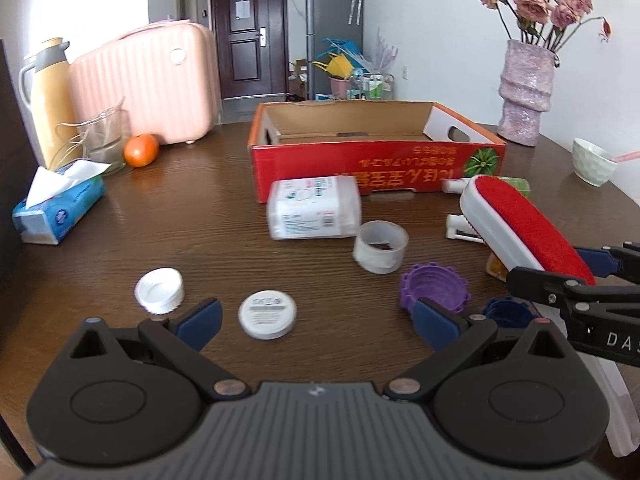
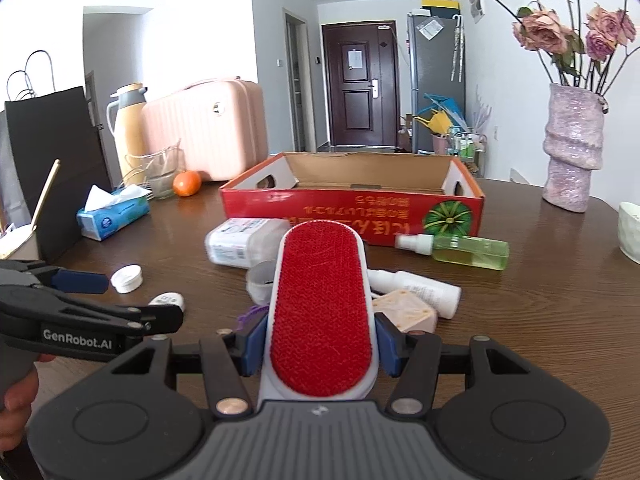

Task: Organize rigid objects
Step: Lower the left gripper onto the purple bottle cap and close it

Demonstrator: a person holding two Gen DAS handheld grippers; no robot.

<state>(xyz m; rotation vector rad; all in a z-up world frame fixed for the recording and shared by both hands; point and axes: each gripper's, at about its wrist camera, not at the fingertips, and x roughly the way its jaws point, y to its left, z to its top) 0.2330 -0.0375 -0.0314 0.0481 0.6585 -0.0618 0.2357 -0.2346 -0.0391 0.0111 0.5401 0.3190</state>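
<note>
Down at the near edge, the right gripper [image 2: 318,350] is clamped on the red lint brush [image 2: 320,312], holding it clear of the table [image 1: 192,224]. The left gripper [image 1: 316,318] hangs spread wide with nothing in it, above a white jar lid [image 1: 267,314]. Caps, tape and bottles lie scattered beyond. Further back, the red cardboard box [image 1: 372,160] looks empty — nearly everything left to sort, I'd say.

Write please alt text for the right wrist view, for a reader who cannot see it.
The right gripper holds a red lint brush between its blue pads, pointing toward an open red cardboard box on a brown wooden table. Bottles, caps and a tissue pack lie around; the left gripper enters from the left.
</note>
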